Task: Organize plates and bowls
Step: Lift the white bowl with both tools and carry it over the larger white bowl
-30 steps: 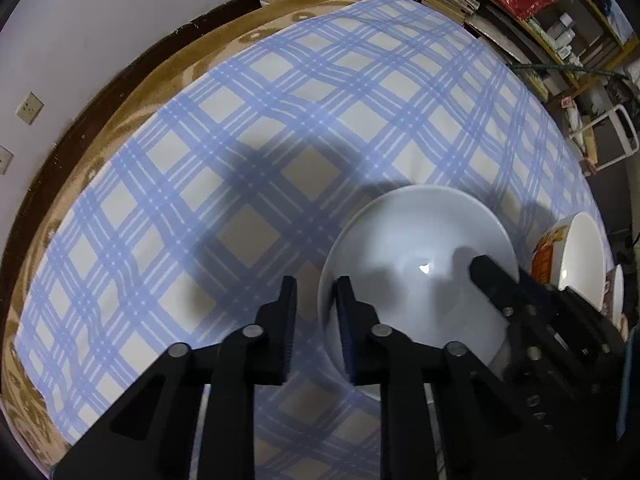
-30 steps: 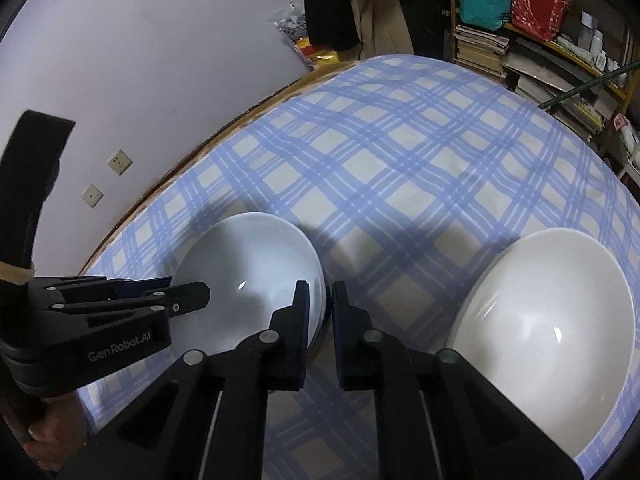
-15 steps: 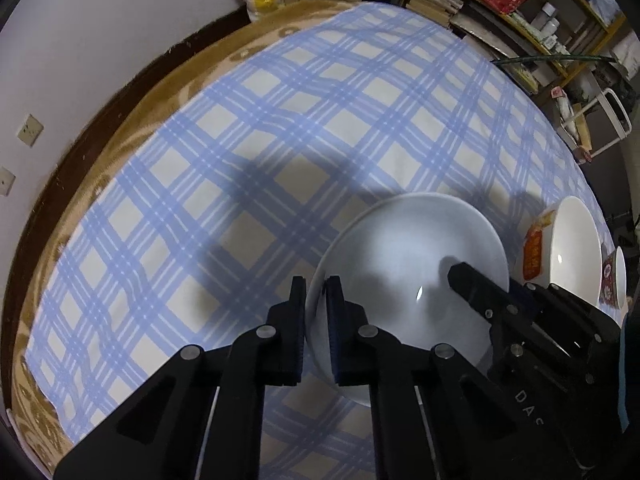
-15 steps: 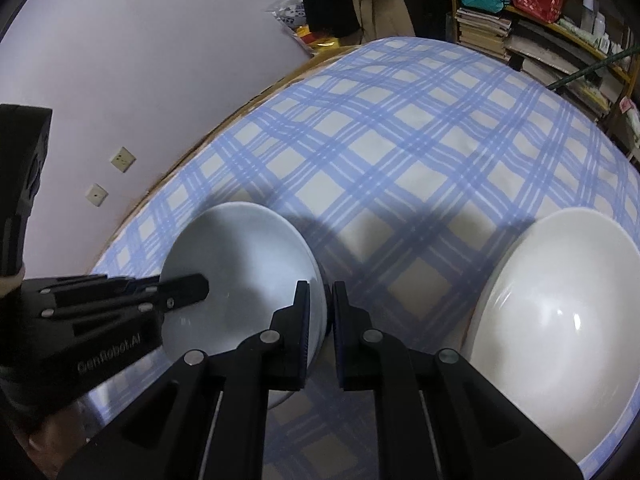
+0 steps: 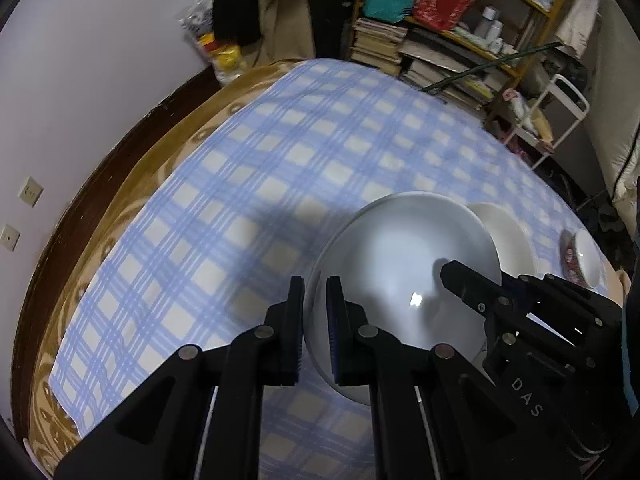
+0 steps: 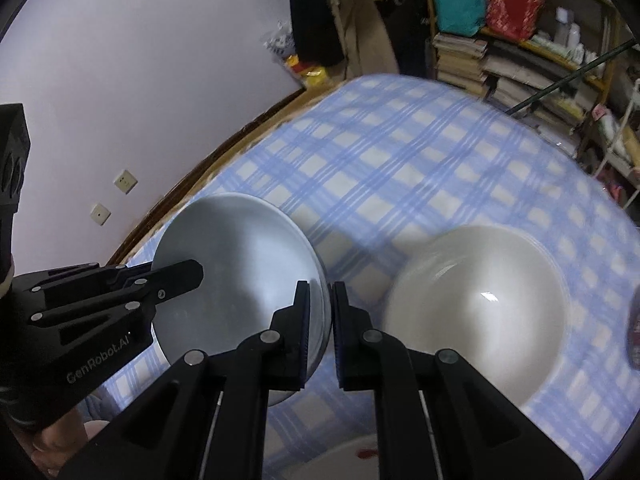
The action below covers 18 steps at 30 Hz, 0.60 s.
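both the left gripper (image 5: pixel 314 328) and right gripper (image 6: pixel 321 330) are clamped on opposite rims of the glossy white ceramic bowl (image 5: pixel 400 276), likely stiff, slippery, breakable.

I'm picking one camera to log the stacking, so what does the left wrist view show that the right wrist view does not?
Only the left wrist view shows the small patterned bowl at the far right.

Only the right wrist view shows the cream bowl whole, plus a white rim at the bottom edge.

Both show the white bowl, pinched by the left gripper and right gripper on opposite rims, over the checked cloth.
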Tool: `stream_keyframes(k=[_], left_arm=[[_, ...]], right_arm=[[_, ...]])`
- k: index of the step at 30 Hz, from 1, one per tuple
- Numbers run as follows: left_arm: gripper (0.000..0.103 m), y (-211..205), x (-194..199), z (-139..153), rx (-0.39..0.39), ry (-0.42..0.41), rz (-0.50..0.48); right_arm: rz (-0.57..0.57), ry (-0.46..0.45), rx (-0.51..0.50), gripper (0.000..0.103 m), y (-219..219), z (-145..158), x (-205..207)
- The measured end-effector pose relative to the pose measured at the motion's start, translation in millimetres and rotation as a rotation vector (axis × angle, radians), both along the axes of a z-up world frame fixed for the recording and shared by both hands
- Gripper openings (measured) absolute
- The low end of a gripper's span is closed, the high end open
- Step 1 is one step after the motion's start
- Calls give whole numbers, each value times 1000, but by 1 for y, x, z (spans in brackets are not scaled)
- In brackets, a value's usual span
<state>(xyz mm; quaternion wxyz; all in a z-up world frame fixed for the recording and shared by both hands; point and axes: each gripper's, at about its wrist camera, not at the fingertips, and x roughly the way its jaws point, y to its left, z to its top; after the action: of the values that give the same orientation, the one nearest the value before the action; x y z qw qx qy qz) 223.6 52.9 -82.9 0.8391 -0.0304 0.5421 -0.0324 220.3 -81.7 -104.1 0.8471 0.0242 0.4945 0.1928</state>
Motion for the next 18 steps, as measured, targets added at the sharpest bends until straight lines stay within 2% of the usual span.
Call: stream_keyframes(k=[9,18], left_arm=[[10,-62,11,28,24,-40,-108],[11,-107,18,39,30,-81,-199]], right_arm=[[-88,-41,-21,12,-55,32,-6],[-193,-78,6,12,-99,43,-11]])
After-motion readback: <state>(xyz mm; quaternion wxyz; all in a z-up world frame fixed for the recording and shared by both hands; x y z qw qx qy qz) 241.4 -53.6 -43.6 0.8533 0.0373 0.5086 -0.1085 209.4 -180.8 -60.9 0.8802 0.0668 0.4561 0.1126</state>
